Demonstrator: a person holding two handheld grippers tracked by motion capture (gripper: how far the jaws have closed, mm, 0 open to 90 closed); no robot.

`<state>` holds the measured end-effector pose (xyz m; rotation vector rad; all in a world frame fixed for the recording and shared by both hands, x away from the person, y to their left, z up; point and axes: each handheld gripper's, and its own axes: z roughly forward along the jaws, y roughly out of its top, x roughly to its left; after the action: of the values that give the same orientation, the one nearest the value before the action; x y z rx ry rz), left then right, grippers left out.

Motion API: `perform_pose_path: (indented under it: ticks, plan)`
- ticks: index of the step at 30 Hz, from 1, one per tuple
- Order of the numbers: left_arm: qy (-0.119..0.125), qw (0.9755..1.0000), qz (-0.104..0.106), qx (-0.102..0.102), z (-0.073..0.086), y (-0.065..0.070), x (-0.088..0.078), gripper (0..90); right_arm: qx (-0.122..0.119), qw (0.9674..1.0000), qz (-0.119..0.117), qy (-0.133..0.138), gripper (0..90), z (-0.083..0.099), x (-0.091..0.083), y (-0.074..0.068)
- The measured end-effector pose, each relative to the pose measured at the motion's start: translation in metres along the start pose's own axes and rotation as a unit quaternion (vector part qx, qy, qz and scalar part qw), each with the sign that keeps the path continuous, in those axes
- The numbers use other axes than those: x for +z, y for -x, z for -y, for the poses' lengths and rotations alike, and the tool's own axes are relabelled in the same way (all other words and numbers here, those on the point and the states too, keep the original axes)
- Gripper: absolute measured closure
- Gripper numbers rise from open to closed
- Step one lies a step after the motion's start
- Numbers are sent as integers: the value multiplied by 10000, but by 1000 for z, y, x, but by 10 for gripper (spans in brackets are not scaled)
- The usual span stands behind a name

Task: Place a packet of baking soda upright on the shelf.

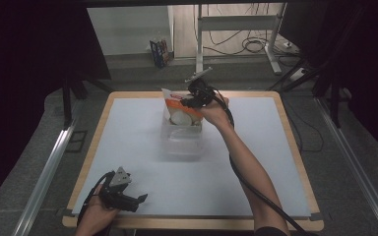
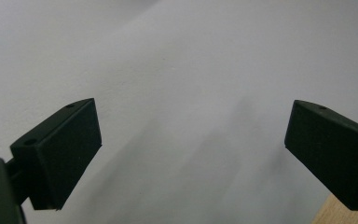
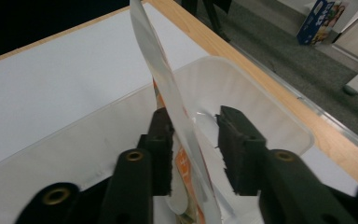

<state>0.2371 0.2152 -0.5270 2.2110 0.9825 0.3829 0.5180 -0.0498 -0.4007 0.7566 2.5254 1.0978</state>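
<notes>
Basically the flat orange-and-white glossy plastic pouch (image 3: 168, 88) stands on edge in the clear plastic rectangular tub (image 3: 270, 116), centre of the high view w/ the tub at upper middle of the white table (image 1: 142, 147). Right gripper (image 1: 191, 102) jaws straddle it, parted, one pad maybe brushing, not clamped. Left gripper (image 1: 139, 199), lower left, jaws wide apart, nothing between. Pouch prob. light, floppy, slick; pinch near the top seam.

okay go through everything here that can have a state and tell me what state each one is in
Right gripper: jaws partly open around the packet, one pad apart from it.
Orange and white packet: upright on edge, inside the tub.
Clear plastic tub: open, no lid, standing on the table.
Left gripper: jaws wide open, nothing between them, low over the white table top.
</notes>
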Motion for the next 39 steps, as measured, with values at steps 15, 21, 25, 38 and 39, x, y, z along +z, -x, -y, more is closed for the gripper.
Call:
perform_pose_path:
  ticks: [15, 21, 25, 38, 39]
  plan:
    - [17, 10000, 67, -53, 0, -2, 0, 19, -121, 9998, 93, 111, 361, 1, -16, -1]
    - [20, 9999, 84, -66, 0, -2, 0, 2, -159, 9998, 72, 82, 295, 6, -22, -3]
    - [2, 9999, 70, -77, 0, -2, 0, 0, -181, 9998, 40, 78, 260, 10, -25, -3]
    - [25, 9999, 56, -95, 0, -2, 0, 0, -58, 9999, 0, 133, 124, 27, -35, 1]
    - [23, 9999, 55, -96, 0, -2, 0, 0, -51, 9999, -7, 134, 117, 28, -35, 1]
